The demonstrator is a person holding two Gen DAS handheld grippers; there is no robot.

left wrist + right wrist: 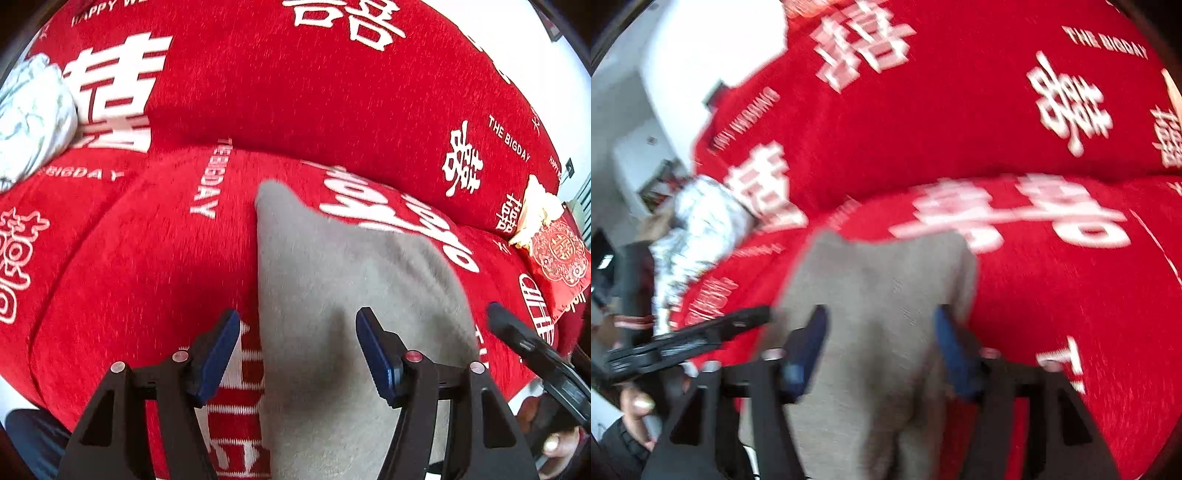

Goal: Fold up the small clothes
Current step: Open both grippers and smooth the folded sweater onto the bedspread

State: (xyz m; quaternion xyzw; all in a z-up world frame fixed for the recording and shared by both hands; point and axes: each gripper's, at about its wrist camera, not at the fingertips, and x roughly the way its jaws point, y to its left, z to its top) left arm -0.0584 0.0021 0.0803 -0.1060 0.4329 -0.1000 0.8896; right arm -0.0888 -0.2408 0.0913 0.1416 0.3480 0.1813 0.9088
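Grey cloth (354, 295) lies flat on the red sofa cover (147, 258) in the left wrist view, one corner pointing toward the backrest. The left gripper (297, 354) hangs over its near part with the blue pads spread and nothing pinched. A white patterned bundle (33, 125) sits at far left, a red packet (559, 258) at far right, and the other gripper's black finger enters from the right edge.

From the right wrist, blurred, the right gripper (881, 350) is spread wide above the same grey cloth (882, 280), not pressing it. The white bundle (698, 236) lies to the left.
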